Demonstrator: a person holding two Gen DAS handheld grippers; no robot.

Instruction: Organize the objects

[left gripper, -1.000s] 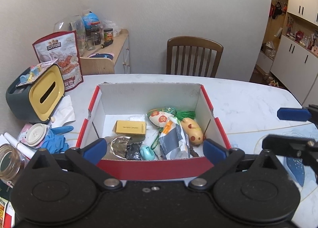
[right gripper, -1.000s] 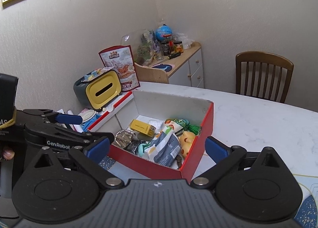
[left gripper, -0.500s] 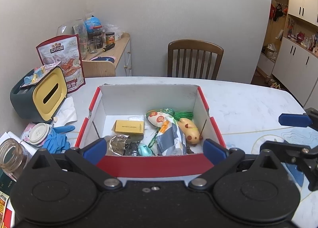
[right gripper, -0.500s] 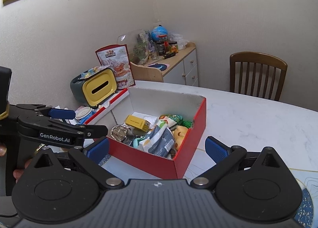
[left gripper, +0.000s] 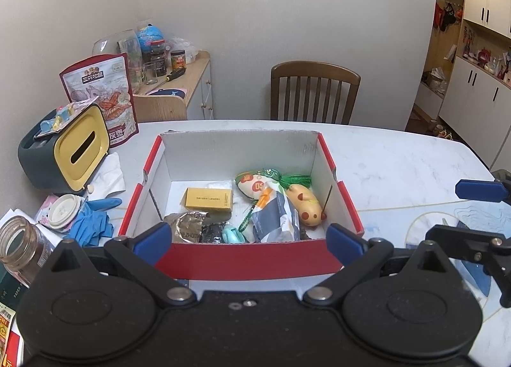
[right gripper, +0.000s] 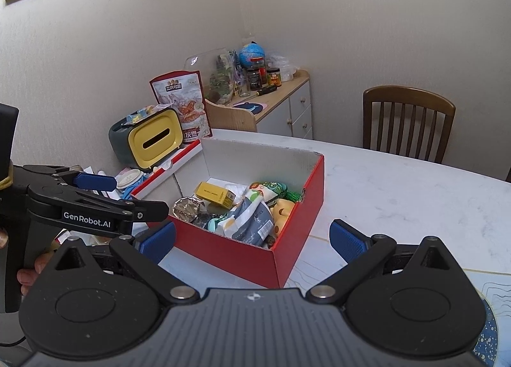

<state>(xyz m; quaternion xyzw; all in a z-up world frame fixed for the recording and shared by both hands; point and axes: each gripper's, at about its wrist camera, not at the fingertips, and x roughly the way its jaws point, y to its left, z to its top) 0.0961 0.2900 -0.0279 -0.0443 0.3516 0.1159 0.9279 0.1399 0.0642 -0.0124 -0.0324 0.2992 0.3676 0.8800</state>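
A red cardboard box with white inner walls sits on the marble table. Inside lie a yellow carton, a crumpled foil packet, a small teal item, a grey-white snack bag, an orange spotted toy and a green-topped pouch. My left gripper is open just in front of the box's near wall, holding nothing. My right gripper is open and empty too, off the near right corner of the box. Each gripper shows in the other's view: right gripper, left gripper.
Left of the box stand a grey-and-yellow tissue holder, a red snack pouch, blue gloves, a white lid and a glass jar. A wooden chair and a cluttered side cabinet stand behind the table.
Both grippers have drawn back a little from the box, which now looks smaller and farther off. Both stayed open, and nothing in the box has moved.
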